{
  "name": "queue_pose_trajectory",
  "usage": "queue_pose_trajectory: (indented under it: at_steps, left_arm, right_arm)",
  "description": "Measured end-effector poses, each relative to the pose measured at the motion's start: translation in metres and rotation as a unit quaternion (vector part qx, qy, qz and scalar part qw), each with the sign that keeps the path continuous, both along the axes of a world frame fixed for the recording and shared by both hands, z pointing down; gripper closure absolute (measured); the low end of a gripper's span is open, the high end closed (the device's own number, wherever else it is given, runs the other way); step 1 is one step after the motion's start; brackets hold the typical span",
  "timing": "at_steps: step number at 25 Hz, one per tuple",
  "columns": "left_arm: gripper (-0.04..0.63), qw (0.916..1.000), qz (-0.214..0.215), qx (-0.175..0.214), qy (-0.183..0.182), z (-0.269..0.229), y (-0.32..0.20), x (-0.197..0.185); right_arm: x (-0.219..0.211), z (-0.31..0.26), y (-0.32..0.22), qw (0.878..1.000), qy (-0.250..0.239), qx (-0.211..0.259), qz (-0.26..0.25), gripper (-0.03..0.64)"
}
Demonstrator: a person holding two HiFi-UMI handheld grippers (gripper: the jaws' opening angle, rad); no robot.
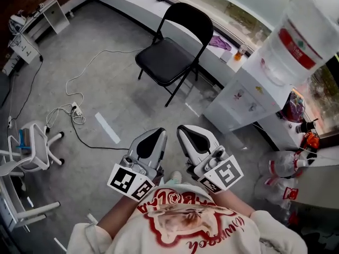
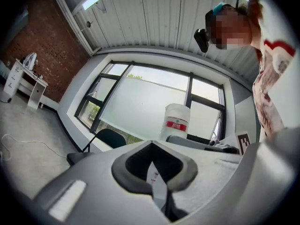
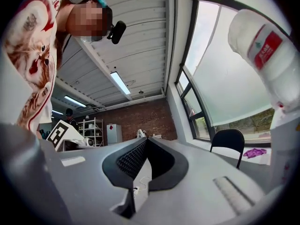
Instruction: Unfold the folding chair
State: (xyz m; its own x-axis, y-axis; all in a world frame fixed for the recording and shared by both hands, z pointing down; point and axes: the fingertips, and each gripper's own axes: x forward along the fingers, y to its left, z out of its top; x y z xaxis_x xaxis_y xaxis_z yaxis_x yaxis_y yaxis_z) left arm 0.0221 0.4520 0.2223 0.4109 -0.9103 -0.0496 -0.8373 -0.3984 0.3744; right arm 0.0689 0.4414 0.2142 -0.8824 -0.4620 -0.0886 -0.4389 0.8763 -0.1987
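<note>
1. The fingers (image 2: 93,172) of the left gripper (image 1: 157,134) are pressed together on nothing. The right gripper (image 1: 185,132) is the same, its fingers (image 3: 201,182) closed and empty.
2. Both grippers sit side by side just in front of the person's chest. This looks like an idle pose, since nothing within reach needs holding.
3. The folding chair (image 1: 168,57) stands well apart from them, near the window. It is already open, seat down and legs spread on the grey surface (image 1: 106,83), so the unfolding looks done.

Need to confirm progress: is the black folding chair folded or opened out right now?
Unfolded. The black folding chair stands on its legs on the floor, with its seat down flat and its backrest upright.
</note>
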Motion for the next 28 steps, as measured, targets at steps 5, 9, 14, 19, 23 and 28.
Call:
queue_pose_trajectory:
  at_steps: [5,9,14,19,23,28]
  left_arm:
    - [0.589,0.9998,-0.018,-0.005,-0.010,-0.008,0.027,0.005]
    - [0.589,0.9997,-0.018,0.012,-0.011,-0.021,0.030,0.003]
    - [0.589,0.9997,-0.014,0.019,-0.011,-0.029,0.034,-0.009]
    - [0.589,0.9995,-0.009,0.027,-0.014,-0.035,0.039,-0.025]
    - [0.589,0.9992,0.000,0.036,-0.016,-0.041,0.037,-0.033]
    - [0.589,0.9992,0.009,0.037,-0.016,-0.040,0.038,-0.043]
  right_arm:
    - [0.005,-0.002,0.032,1.000,0.000,-0.006,-0.028,0.592]
    - [0.007,-0.012,0.039,1.000,0.000,0.007,-0.022,0.592]
    - [0.000,-0.019,0.039,1.000,-0.004,0.012,-0.006,0.592]
    - [-0.020,-0.018,0.044,1.000,0.007,0.009,-0.002,0.594]
    - [-0.030,-0.026,0.042,1.000,0.006,0.022,0.009,0.592]
    - [-0.042,-0.026,0.045,0.999,0.012,0.028,0.013,0.592]
